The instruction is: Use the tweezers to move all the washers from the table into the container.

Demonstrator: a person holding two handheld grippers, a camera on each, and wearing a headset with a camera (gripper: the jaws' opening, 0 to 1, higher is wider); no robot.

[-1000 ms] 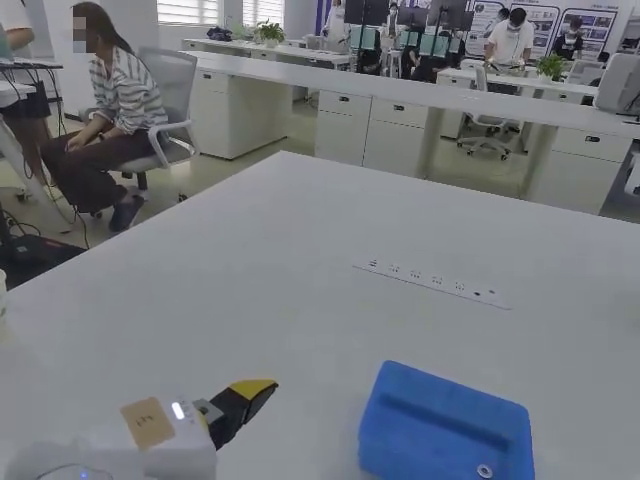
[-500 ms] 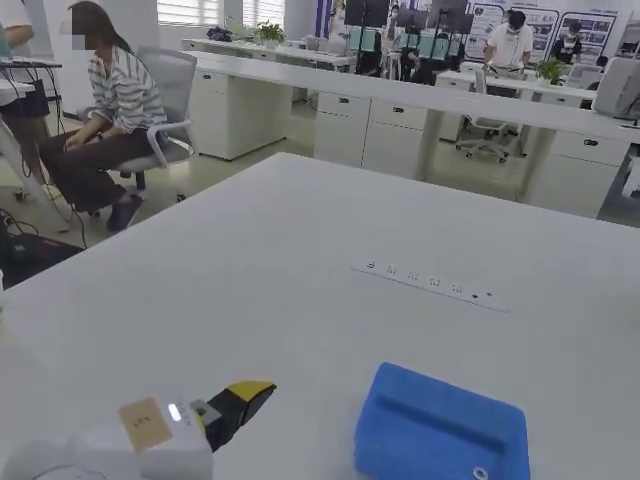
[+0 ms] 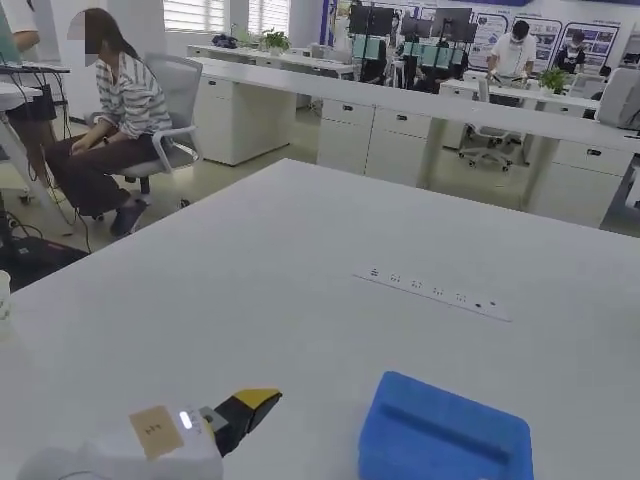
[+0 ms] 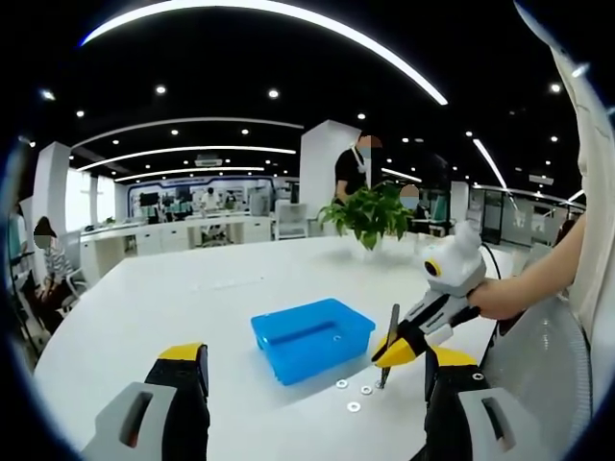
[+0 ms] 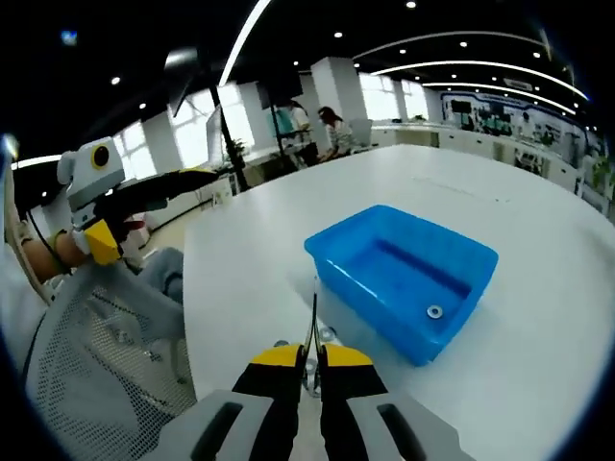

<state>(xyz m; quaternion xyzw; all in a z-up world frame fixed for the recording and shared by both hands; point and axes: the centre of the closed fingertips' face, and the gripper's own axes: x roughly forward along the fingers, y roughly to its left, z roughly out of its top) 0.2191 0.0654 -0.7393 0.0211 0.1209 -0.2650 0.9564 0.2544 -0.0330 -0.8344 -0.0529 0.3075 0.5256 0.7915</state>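
The blue container [image 4: 312,336] [image 5: 404,269] [image 3: 445,435] stands on the white table and holds one washer [image 5: 435,311] [image 4: 336,338]. Three washers [image 4: 354,394] lie on the table in front of it. My right gripper [image 5: 307,360] [image 4: 432,307] is shut on the tweezers [image 5: 312,322] [image 4: 389,346], whose tips point down at the table beside the loose washers. My left gripper [image 4: 317,370] [image 3: 250,405] is open with nothing between its jaws, and hovers left of the container.
The white table [image 3: 250,290] has a flush socket strip [image 3: 435,293] beyond the container. A mesh chair back [image 5: 106,355] is close at the near edge. A potted plant [image 4: 370,213] stands on the table's far end. A person [image 3: 110,130] sits at a desk beyond.
The head camera has tilted up a little, so the container sits lower in the picture. The left gripper and the container have not visibly moved.
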